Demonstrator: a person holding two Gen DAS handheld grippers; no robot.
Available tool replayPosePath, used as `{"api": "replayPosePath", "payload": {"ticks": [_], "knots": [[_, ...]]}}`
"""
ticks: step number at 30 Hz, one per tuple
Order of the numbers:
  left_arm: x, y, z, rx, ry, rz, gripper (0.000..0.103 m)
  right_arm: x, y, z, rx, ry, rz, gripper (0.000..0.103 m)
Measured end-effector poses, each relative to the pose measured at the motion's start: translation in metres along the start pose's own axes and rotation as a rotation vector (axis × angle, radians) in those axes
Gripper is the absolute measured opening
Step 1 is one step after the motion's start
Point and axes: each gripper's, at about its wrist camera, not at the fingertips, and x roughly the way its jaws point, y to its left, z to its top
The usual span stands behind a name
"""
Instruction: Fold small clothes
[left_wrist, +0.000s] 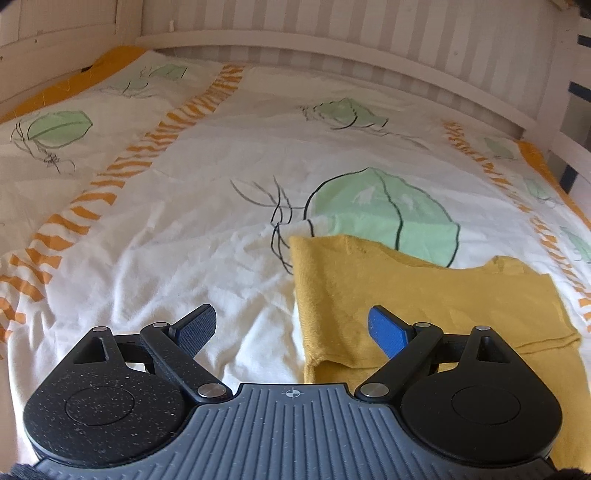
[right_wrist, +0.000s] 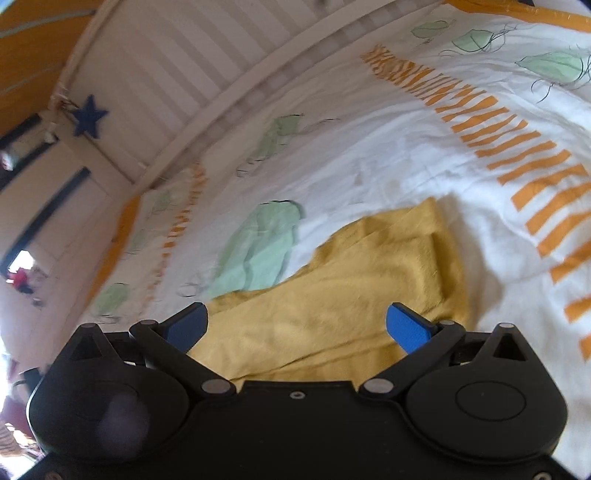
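we are hovering the left gripper (left_wrist: 293, 330) and right gripper (right_wrist: 297, 326), both spread wide and empty, just above the half-folded yellow garment (left_wrist: 424, 295), seemingly lining up its next fold.

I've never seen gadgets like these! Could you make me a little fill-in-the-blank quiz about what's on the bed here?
1. The garment lying on the bedspread is ____ in colour.
2. The left gripper holds ____.
3. The right gripper has its jaws ____.
4. The big leaf print beside the garment is ____.

Missing words: yellow; nothing; open; green
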Motion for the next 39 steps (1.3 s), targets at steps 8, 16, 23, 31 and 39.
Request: {"api": "replayPosePath", "payload": {"ticks": [8, 16, 23, 31, 39], "knots": [[-0.028, -0.019, -0.017, 0.024, -0.031, -0.015, 0.090, -0.055, 0.031, -0.034, -0.038, -0.033, 0.157, 0.103], [-0.070, -0.029, -0.042, 0.011, -0.025, -0.044, 0.090, -0.092, 0.069, -0.067, -0.151, -0.014, 0.284, 0.103], [-0.104, -0.030, -0.071, -0.013, -0.013, -0.062, 0.090, -0.099, 0.073, -0.089, -0.141, 0.033, 0.258, 0.103], [-0.119, -0.030, -0.116, 0.003, 0.065, -0.072, 0.090, -0.103, 0.041, -0.114, -0.082, 0.133, 0.081, 0.103], [-0.118, -0.034, -0.155, 0.033, 0.161, -0.042, 0.090, -0.112, 0.004, -0.136, -0.017, 0.163, -0.074, 0.103]]}}
